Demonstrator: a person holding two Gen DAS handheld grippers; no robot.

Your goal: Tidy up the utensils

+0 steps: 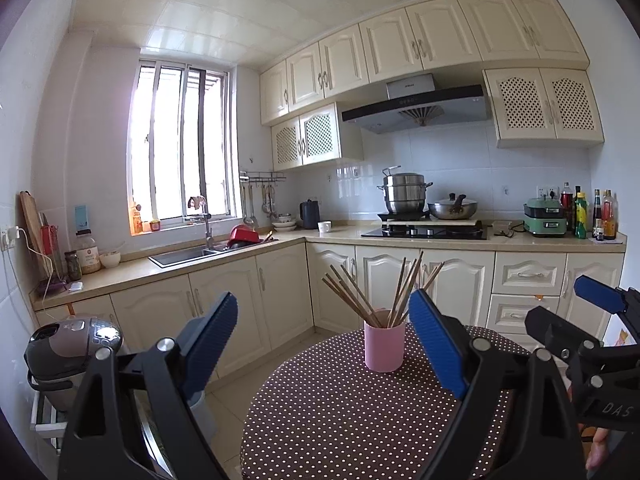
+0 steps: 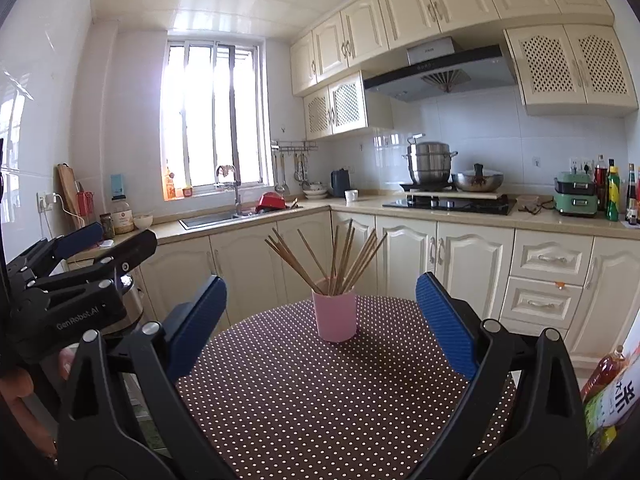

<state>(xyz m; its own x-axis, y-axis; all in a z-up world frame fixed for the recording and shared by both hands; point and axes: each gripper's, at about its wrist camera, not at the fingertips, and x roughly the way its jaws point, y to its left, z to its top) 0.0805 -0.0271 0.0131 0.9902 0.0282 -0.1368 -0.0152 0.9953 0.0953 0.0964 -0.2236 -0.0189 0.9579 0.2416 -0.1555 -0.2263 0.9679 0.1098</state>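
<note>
Beyond both spread tongs (image 2: 322,308), chopstick-filled cup (image 2: 334,314).

Both wrist cams low over desk (image 1: 340,420), facing kitchen counter wall, fairly near pink cup (image 1: 384,346). Left cam offset left, right cam offset right. Shared: desk, cup, chopsticks (image 2: 332,260), sink, stove.

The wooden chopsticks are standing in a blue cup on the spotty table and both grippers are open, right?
Almost. The cup holding the wooden chopsticks is pink, not blue, as both wrist views show. It does stand on the brown polka-dot table, and the left gripper and right gripper are both open.
</note>
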